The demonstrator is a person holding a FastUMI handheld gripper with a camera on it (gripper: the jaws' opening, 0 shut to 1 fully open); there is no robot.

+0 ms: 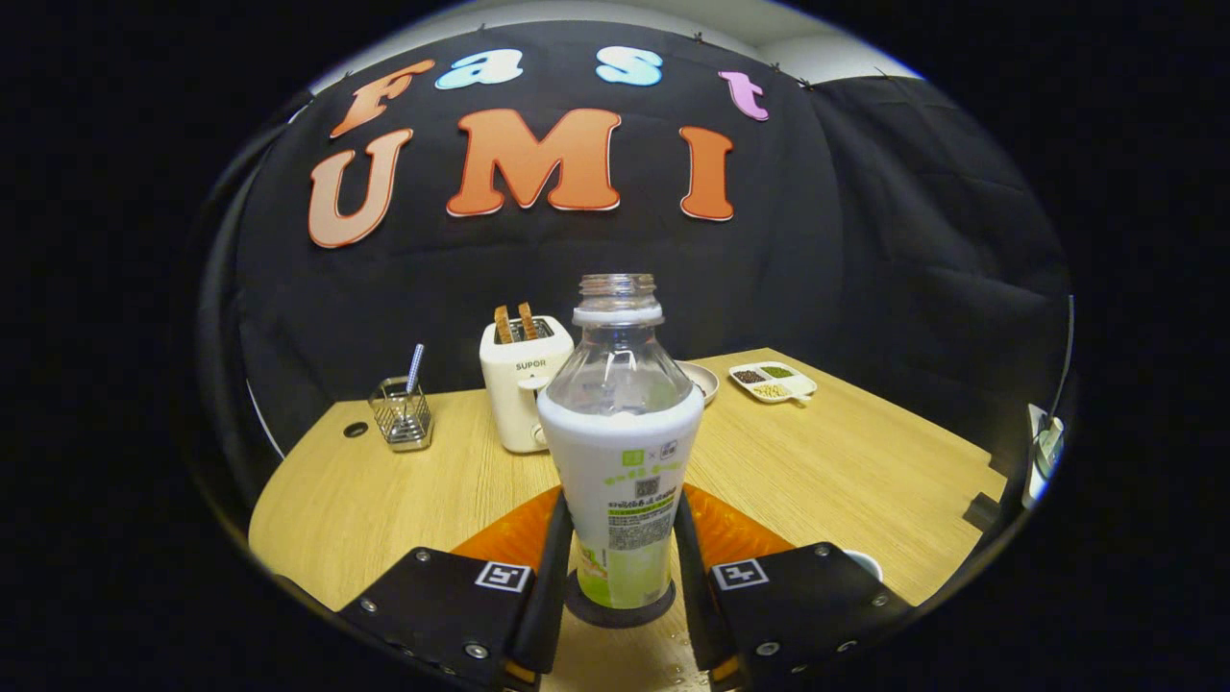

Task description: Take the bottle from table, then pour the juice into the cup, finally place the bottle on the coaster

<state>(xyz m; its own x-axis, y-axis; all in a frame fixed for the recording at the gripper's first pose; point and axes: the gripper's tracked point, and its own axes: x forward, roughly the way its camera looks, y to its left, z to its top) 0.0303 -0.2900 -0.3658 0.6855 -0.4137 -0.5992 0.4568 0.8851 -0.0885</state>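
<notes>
My hand-held gripper [623,548] was clamped on the uncapped bottle [620,452], one finger pressing each side of its label. The bottle stood upright on the dark coaster [620,610] on the wooden bench [846,461]. I judged that opening unevenly could nudge the tall, open bottle off the coaster and spill any leftover juice.

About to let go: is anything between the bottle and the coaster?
Nothing visible. The bottle stands upright with its base on the dark coaster, and the tool has a finger against each side of it.
</notes>
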